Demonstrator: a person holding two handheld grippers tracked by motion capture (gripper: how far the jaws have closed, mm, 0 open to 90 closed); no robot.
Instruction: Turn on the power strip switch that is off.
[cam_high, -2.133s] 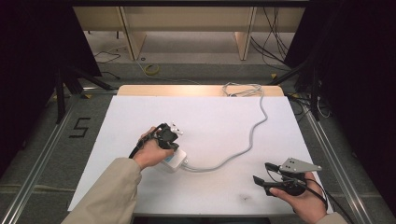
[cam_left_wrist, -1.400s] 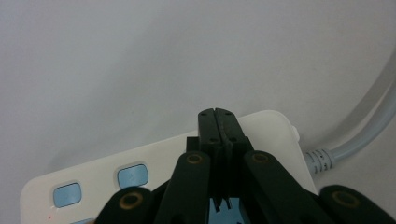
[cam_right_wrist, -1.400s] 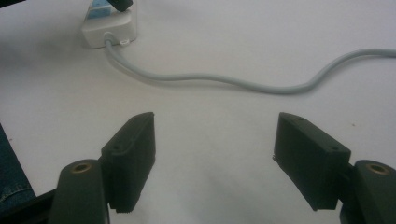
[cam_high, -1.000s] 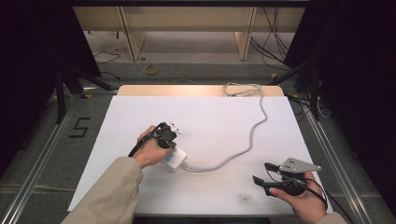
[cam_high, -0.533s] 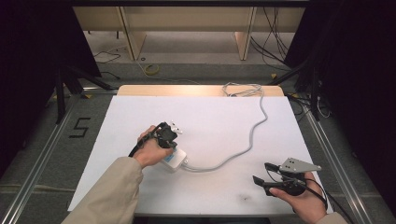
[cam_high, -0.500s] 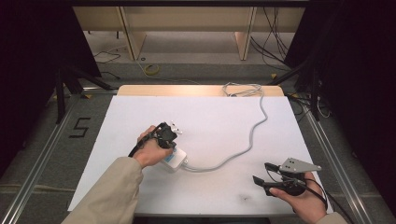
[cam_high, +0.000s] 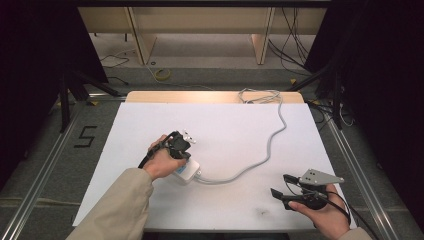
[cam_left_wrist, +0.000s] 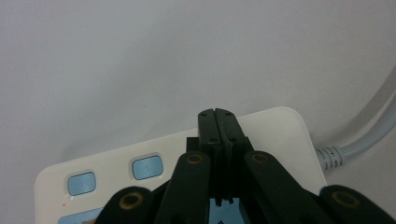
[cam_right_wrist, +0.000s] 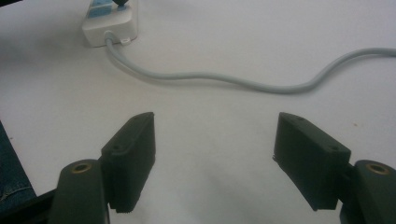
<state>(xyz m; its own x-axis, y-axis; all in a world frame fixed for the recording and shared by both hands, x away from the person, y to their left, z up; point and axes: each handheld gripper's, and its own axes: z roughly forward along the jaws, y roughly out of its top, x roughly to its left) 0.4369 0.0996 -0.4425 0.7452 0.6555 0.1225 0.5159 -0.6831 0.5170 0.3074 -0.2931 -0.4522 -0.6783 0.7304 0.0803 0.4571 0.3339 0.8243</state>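
Observation:
A white power strip (cam_high: 186, 172) with light blue buttons (cam_left_wrist: 147, 167) lies left of centre on the white table (cam_high: 230, 125). My left gripper (cam_high: 181, 159) points down onto it, and its shut jaws rest against the strip's top face (cam_left_wrist: 271, 130) with nothing between them. A grey cable (cam_high: 272, 142) leaves the strip's end and snakes to the far edge. My right gripper (cam_high: 279, 186) hovers near the front right corner with its jaws wide open and empty. From there the strip (cam_right_wrist: 112, 23) and the cable (cam_right_wrist: 233, 79) lie ahead of the right gripper (cam_right_wrist: 212, 135).
The cable ends in a loose coil (cam_high: 257, 95) at the table's far wooden edge (cam_high: 150, 96). A small dark smudge (cam_high: 261, 212) marks the table near the front. Metal rails and a floor marking "5" (cam_high: 86, 136) flank the table on the left.

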